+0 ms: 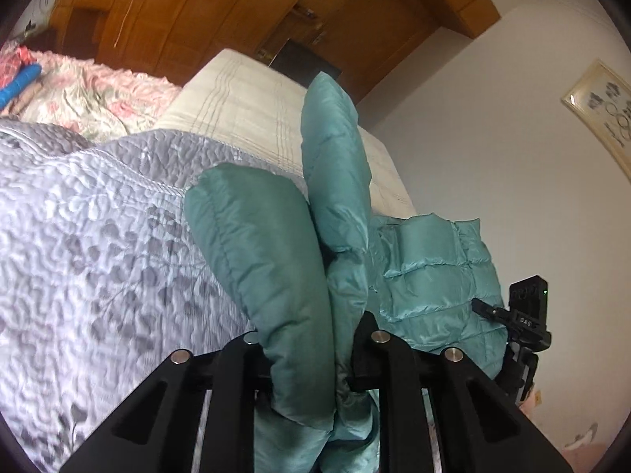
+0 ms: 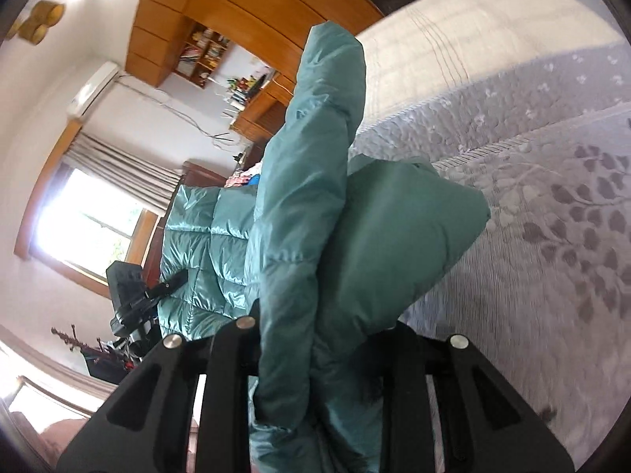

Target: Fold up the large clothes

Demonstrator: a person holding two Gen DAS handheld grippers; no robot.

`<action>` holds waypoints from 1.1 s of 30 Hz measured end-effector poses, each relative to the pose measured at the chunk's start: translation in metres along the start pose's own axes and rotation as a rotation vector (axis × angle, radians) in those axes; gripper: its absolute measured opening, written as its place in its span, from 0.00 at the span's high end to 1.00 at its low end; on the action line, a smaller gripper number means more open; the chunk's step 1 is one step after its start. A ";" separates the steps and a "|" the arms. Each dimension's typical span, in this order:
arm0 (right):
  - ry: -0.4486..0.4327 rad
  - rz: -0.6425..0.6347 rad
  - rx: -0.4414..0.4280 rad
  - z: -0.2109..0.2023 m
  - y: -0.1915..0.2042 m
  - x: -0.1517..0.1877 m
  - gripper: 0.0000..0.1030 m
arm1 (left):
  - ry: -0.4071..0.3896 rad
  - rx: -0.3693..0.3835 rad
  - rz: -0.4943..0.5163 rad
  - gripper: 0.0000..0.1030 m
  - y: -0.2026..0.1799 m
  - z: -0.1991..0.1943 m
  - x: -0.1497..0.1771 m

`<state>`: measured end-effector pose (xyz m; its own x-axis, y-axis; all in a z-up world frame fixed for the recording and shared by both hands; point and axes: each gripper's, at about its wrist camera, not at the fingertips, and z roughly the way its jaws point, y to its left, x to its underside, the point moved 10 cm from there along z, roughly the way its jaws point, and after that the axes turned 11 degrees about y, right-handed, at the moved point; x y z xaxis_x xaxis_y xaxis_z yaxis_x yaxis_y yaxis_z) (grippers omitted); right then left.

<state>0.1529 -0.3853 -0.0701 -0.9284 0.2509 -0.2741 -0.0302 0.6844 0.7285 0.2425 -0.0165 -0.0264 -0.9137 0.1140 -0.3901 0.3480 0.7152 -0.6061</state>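
Observation:
A teal quilted puffer jacket (image 1: 430, 276) is held up in the air above a bed. My left gripper (image 1: 311, 351) is shut on a bunched fold of the jacket, and padded parts of it stick up between the fingers. My right gripper (image 2: 319, 339) is shut on another fold of the jacket (image 2: 299, 213). The quilted body stretches between the two grippers. The right gripper shows at the right edge of the left wrist view (image 1: 524, 323), and the left gripper shows at the left of the right wrist view (image 2: 134, 299).
The bed has a grey leaf-patterned quilt (image 1: 102, 244), a cream blanket (image 1: 252, 110) and a pink floral duvet (image 1: 98, 94). Wooden cabinets (image 1: 221, 12) stand behind. The right wrist view shows a window with curtains (image 2: 90, 220) and an air conditioner (image 2: 92, 86).

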 end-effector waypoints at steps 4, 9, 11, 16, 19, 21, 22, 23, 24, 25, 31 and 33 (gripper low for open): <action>0.017 -0.004 0.016 -0.005 0.010 0.034 0.78 | 0.002 -0.008 0.003 0.81 -0.004 -0.023 0.019; 0.071 0.037 0.029 0.016 0.007 0.070 0.78 | 0.035 -0.047 -0.021 0.80 0.005 -0.025 0.036; 0.093 0.069 0.027 0.025 -0.003 0.085 0.78 | 0.053 -0.063 -0.048 0.80 0.015 -0.021 0.042; 0.148 0.171 0.069 0.050 -0.042 0.126 0.77 | 0.098 -0.112 -0.101 0.79 0.053 -0.004 0.082; 0.183 0.234 0.108 0.063 -0.069 0.144 0.77 | 0.145 -0.155 -0.143 0.78 0.086 0.014 0.105; 0.211 0.266 0.154 0.074 -0.090 0.154 0.76 | 0.171 -0.197 -0.159 0.74 0.105 0.028 0.114; 0.220 0.292 0.141 0.080 -0.097 0.158 0.75 | 0.176 -0.199 -0.153 0.70 0.107 0.032 0.119; 0.217 0.316 0.107 0.084 -0.102 0.161 0.74 | 0.173 -0.208 -0.143 0.66 0.113 0.036 0.124; 0.208 0.325 0.085 0.087 -0.105 0.162 0.73 | 0.169 -0.208 -0.139 0.65 0.116 0.039 0.125; 0.204 0.329 0.078 0.089 -0.107 0.163 0.72 | 0.168 -0.197 -0.144 0.63 0.118 0.041 0.126; 0.199 0.343 0.058 0.099 -0.112 0.167 0.68 | 0.163 -0.195 -0.148 0.56 0.127 0.049 0.136; 0.198 0.346 0.061 0.097 -0.112 0.167 0.67 | 0.169 -0.197 -0.159 0.56 0.126 0.050 0.137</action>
<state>0.0369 -0.3530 -0.2583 -0.9334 0.3411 0.1117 0.3136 0.6236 0.7161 0.1719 0.0549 -0.1910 -0.9813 0.0910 -0.1697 0.1651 0.8513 -0.4980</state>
